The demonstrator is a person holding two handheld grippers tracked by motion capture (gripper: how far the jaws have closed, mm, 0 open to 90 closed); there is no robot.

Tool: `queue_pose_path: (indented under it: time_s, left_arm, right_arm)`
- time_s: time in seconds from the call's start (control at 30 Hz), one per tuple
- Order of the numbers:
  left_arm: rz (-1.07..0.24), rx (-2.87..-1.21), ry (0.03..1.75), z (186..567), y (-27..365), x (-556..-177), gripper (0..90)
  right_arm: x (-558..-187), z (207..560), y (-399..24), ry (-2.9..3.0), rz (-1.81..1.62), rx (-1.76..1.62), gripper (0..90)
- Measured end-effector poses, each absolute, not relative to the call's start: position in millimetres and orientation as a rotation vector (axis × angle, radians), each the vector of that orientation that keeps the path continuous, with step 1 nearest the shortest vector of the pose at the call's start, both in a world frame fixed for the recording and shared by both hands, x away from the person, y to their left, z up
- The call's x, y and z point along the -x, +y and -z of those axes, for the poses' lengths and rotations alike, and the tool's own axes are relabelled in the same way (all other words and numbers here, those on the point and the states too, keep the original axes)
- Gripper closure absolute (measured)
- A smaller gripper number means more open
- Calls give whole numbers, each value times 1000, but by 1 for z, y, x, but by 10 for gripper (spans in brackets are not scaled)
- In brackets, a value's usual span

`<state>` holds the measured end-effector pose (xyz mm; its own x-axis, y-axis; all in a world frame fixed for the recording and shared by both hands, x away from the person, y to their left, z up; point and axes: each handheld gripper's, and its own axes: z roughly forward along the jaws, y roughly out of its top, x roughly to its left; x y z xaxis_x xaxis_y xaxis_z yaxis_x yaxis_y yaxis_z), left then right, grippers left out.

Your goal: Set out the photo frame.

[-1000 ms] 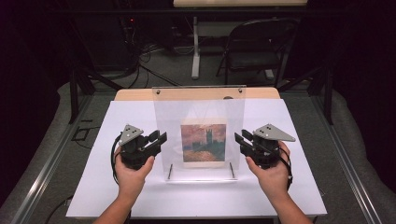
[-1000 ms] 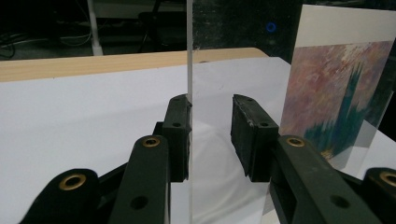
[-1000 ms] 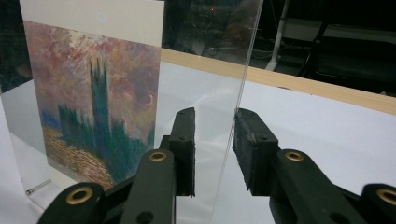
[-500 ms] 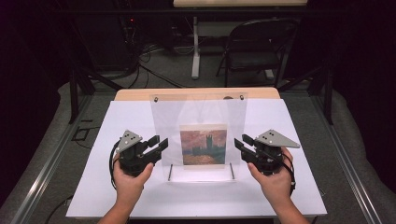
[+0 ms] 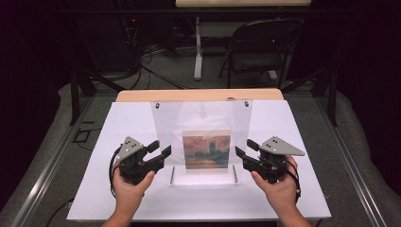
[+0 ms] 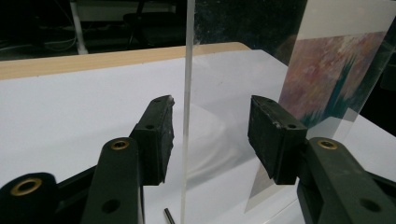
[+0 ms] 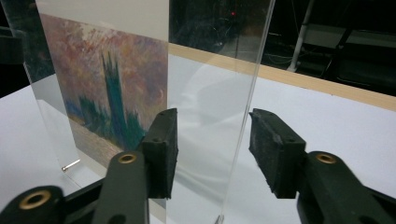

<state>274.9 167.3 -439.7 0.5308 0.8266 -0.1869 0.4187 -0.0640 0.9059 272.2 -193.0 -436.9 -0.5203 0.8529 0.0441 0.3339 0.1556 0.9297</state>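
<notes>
Evidently the step in hand is the release of the clear picture stand (image 5: pixel 202 137), which is seen upright on the white sheet of the bench (image 5: pixel 293 189), near the middle, with a small painting print (image 5: pixel 206 150) set low in it. The stand is judged to rest on its own base; two thin metal pins (image 5: pixel 172 174) are seen at its foot.

Left claw (image 5: pixel 158 152): jaws spread partway and just been opening. In the left gripper view the left edge of the stand (image 6: pixel 187 107) is seen between the two pads; one pad (image 6: pixel 156 135) lies close beside the edge, the other stands apart. No pinch is seen.

Right claw (image 5: pixel 243 152): likewise spread partway and just been opening. In the right gripper view the right edge of the stand (image 7: pixel 250 107) runs between the pads, with a gap on each side. Nothing is held.

Next move, as judged: both claws would have to be drawn straight outward, left and right, without brushing the edges, since a thin upright pane is likely to tip or slide when knocked.
</notes>
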Motion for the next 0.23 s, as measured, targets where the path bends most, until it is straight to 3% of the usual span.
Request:
queue_pose_path:
  time_s: [0.23]
  left_arm:
    - [-513, -1676, 1049, 454, 189, -261, 417]
  right_arm:
    - [-256, 450, -211, 1929, -1363, -1112, 435]
